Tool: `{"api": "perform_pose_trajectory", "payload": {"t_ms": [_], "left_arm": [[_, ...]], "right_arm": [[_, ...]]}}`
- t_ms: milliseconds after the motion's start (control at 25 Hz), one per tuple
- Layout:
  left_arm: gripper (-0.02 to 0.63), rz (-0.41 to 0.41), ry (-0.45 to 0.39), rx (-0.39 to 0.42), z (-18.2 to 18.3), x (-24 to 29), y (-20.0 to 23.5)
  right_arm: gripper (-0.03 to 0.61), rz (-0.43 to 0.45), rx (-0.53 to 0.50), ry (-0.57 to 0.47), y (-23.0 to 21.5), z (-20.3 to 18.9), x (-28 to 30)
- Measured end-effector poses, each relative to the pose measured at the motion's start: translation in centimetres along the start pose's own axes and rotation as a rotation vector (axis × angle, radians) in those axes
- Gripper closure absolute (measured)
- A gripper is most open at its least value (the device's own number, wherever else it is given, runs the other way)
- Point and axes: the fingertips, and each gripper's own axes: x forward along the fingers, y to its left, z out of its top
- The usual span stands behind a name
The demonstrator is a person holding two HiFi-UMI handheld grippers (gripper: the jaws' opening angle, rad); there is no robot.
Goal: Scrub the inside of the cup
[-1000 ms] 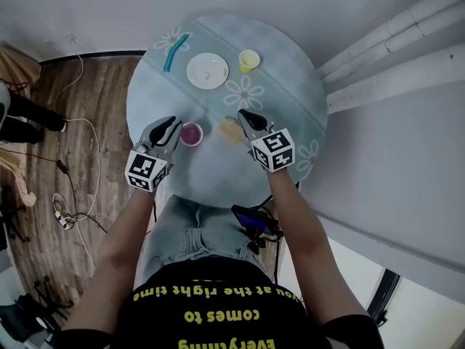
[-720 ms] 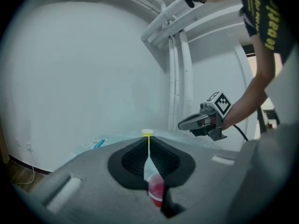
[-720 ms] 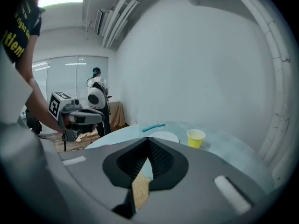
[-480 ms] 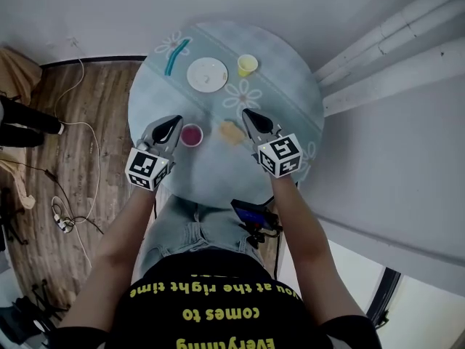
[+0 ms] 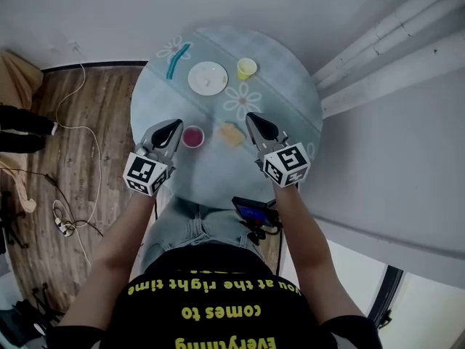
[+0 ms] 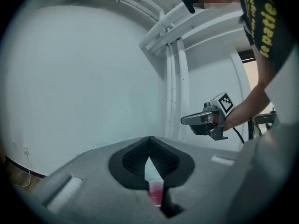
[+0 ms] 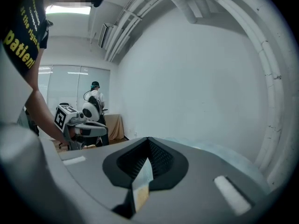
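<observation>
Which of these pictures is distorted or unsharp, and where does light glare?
Head view: even soft light, the round table sharp. Left gripper view: fisheye with dark corners, the wall pipes curve, the near fingers look soft. Right gripper view: same fisheye; the ceiling lamp glares.

Left gripper (image 5: pixel 174 125): grey moulded shell on my feed; black textured pads (image 6: pixel 133 158).
Right gripper (image 5: pixel 253 118): same grey build, same black pads.
Left cube (image 5: pixel 147 174): white, black square markers.
Right cube (image 5: pixel 288 164): white, black square markers.
T-shirt (image 5: pixel 196 297): black, short sleeves, yellow lettering.
Jeans (image 5: pixel 190 225): light blue denim.
Hip unit (image 5: pixel 254 214): black, blue screen, dark cable; I cannot tell more.
</observation>
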Motion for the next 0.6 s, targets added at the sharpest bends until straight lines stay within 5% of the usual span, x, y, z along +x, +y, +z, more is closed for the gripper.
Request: {"api": "perform_pose_trajectory", "payload": {"t_ms": [600], "left_arm": [[0.612, -0.016, -0.031, -0.016, 1.0, -1.6, -1.0]], "right_arm": [[0.572, 0.002, 0.034, -0.131, 2.0, 4.1, -3.5]]}}
